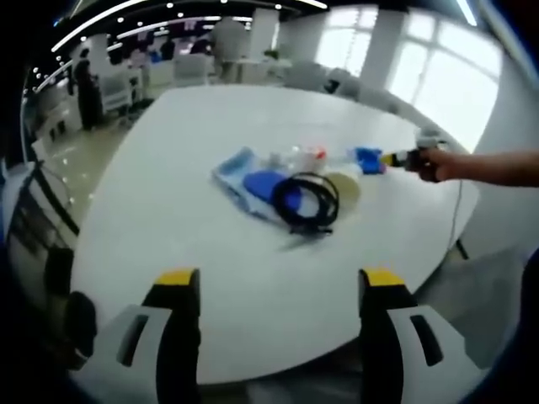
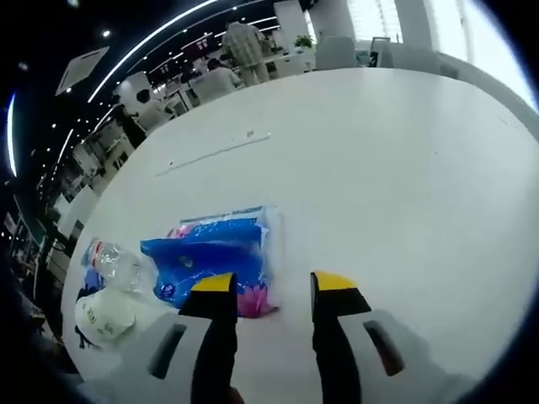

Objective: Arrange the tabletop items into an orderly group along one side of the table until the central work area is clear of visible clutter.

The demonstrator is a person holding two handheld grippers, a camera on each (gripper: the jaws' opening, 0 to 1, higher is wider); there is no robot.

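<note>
The left hand-held gripper (image 1: 280,286) hangs back over the near edge of the white table (image 1: 194,143), jaws spread wide and empty. The right hand-held gripper (image 2: 271,290) reaches in from the far side, jaws parted, holding nothing, just at the edge of a blue tissue pack (image 2: 217,257). A crumpled clear bottle (image 2: 118,265) and a white roll (image 2: 105,316) lie beside it; a black cable coil (image 1: 307,202) rests against the heap. I'd say the clutter sits mid-table, so the sorting has barely begun.

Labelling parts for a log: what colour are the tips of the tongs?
Yellow tips on black fingers, clearest in the right gripper view.
</note>
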